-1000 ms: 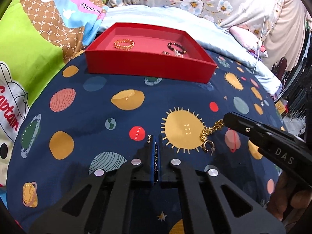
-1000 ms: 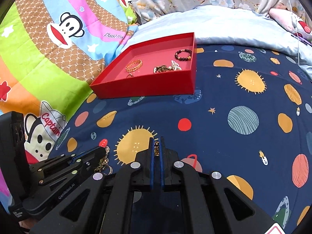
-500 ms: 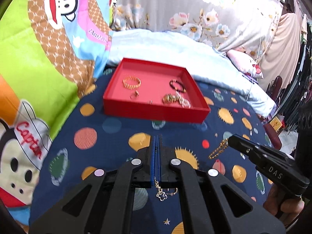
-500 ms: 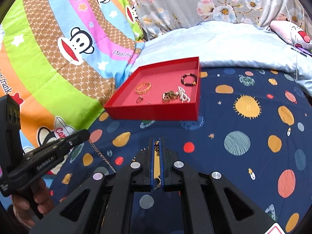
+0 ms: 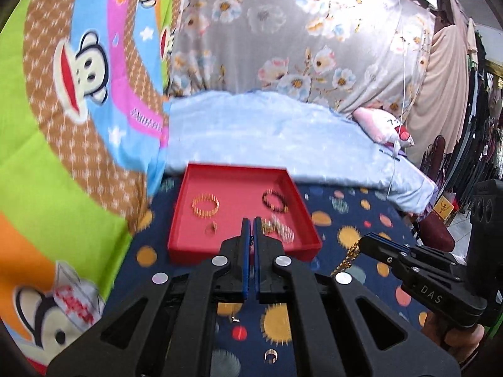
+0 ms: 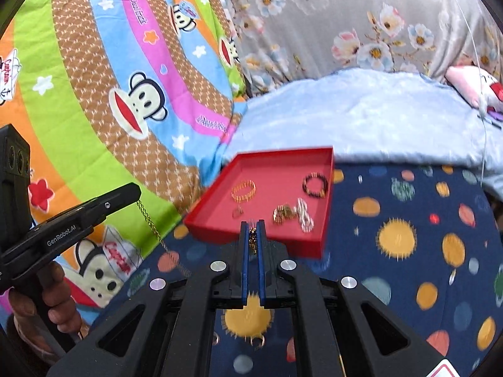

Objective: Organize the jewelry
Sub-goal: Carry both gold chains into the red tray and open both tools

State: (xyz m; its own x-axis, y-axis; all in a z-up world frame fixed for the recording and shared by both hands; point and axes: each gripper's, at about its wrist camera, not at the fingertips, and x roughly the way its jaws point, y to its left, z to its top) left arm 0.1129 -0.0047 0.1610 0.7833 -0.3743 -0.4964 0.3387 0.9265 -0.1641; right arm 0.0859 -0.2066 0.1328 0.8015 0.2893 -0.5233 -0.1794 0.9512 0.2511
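A dark blue bedsheet [image 5: 355, 220] printed with suns and planets covers the bed, with a bright striped cartoon blanket [image 6: 94, 100] to its left and a pale blue cover [image 6: 361, 119] behind. A red tray [image 6: 325, 220] sits on the sheet near the blanket, holding a gold bangle [image 6: 243, 191], a dark bead bracelet [image 6: 315, 185], a small ring [image 6: 238, 212] and a tangled heap of gold and pale pieces [image 6: 292, 213]. The left gripper [image 5: 251, 224] is closed, pinching one end of a thin gold chain [image 6: 152, 226]; the right gripper [image 6: 251, 227] is also closed, nipping the chain's other end. The chain hangs between them above the sheet, in front of the tray. A small gold ring [image 5: 270, 354] lies on the sheet under the left gripper.
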